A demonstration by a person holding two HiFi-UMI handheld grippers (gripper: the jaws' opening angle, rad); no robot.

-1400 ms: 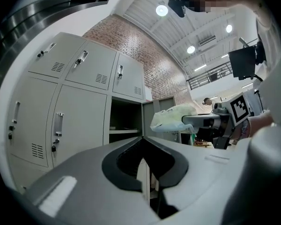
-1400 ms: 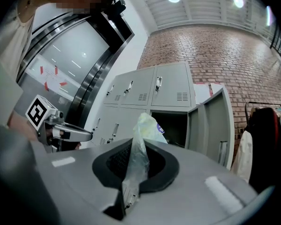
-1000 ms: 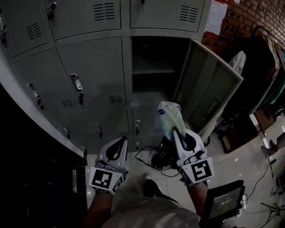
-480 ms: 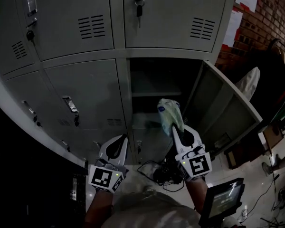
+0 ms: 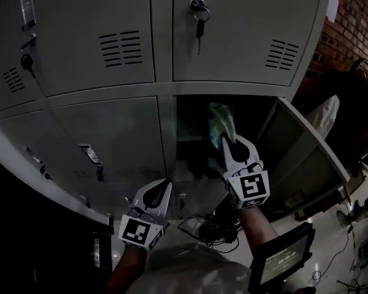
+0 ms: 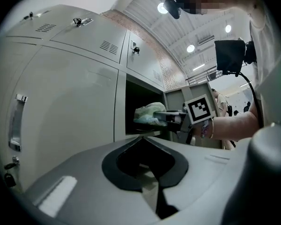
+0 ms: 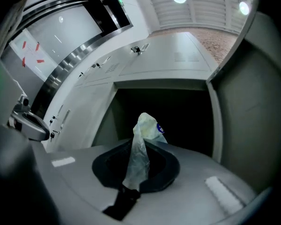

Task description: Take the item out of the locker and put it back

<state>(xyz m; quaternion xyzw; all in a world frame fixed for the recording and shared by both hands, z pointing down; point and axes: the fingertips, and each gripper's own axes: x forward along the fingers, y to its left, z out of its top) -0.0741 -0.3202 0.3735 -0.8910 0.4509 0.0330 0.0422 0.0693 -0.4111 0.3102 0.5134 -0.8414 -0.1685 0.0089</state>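
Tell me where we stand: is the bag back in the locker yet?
Not yet. Done: the locker door stands open and the bag is off the shelf. In hand: the right gripper is shut on the bag, holding it up at the mouth of the open compartment. Left: set it inside, let go, withdraw. The left gripper is shut and empty, lower down.

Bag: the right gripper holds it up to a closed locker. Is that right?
No. The locker is open, not closed; its door stands swung aside. The right gripper view shows the right gripper holding the bag up to it.
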